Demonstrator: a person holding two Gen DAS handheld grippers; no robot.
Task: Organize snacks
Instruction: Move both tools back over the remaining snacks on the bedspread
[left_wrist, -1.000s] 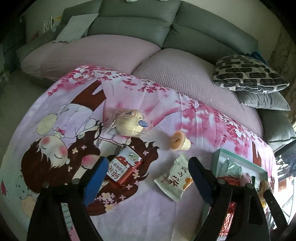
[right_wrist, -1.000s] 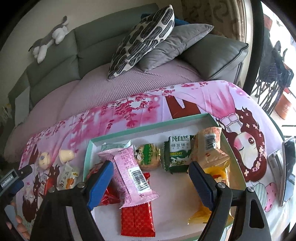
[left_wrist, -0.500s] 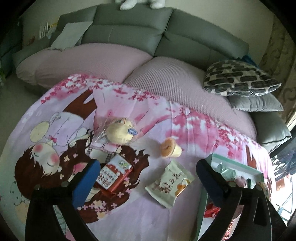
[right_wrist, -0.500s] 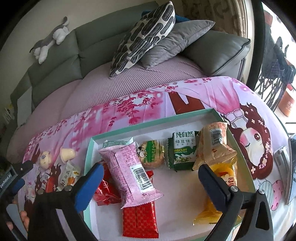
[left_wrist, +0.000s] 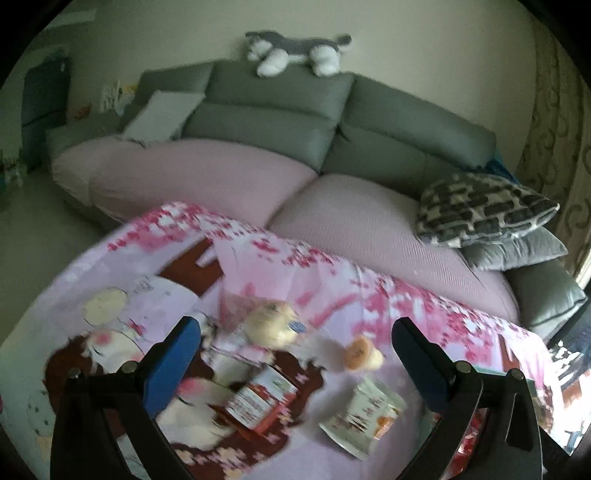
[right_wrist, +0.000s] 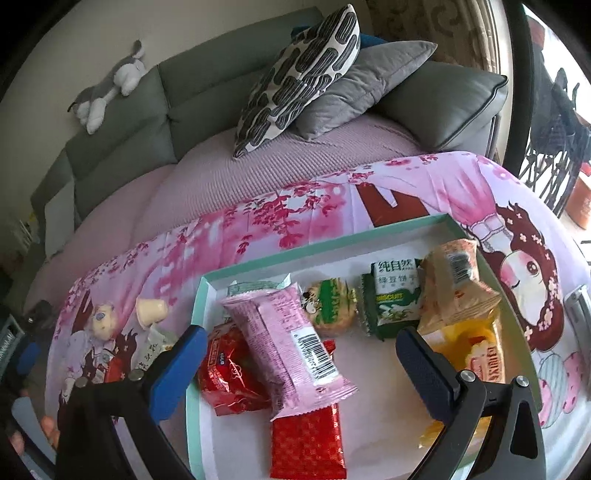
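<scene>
In the left wrist view my left gripper (left_wrist: 295, 350) stands open above loose snacks on the pink cartoon cloth: a round bun in clear wrap (left_wrist: 271, 326), a small jelly cup (left_wrist: 362, 356), a red-and-white packet (left_wrist: 258, 402) and a white packet (left_wrist: 364, 415). Nothing is between its fingers. In the right wrist view my right gripper (right_wrist: 299, 360) is open over a mint-rimmed tray (right_wrist: 325, 246) holding several snacks: a pink wrapper (right_wrist: 291, 341), red packs (right_wrist: 229, 373), a round cookie (right_wrist: 332, 308), a green biscuit pack (right_wrist: 393, 295) and yellow bags (right_wrist: 476, 347).
A grey sofa with pink seat covers (left_wrist: 221, 177) runs behind the table, with patterned and grey cushions (right_wrist: 306, 70) at its right end and a plush dog (left_wrist: 295, 51) on the backrest. A phone (right_wrist: 580, 306) lies near the table's right edge.
Both grippers' jaws have widened. The left gripper has tilted upward, so the sofa back and plush dog now show and the snacks sit lower in its view. The right view has barely shifted.
</scene>
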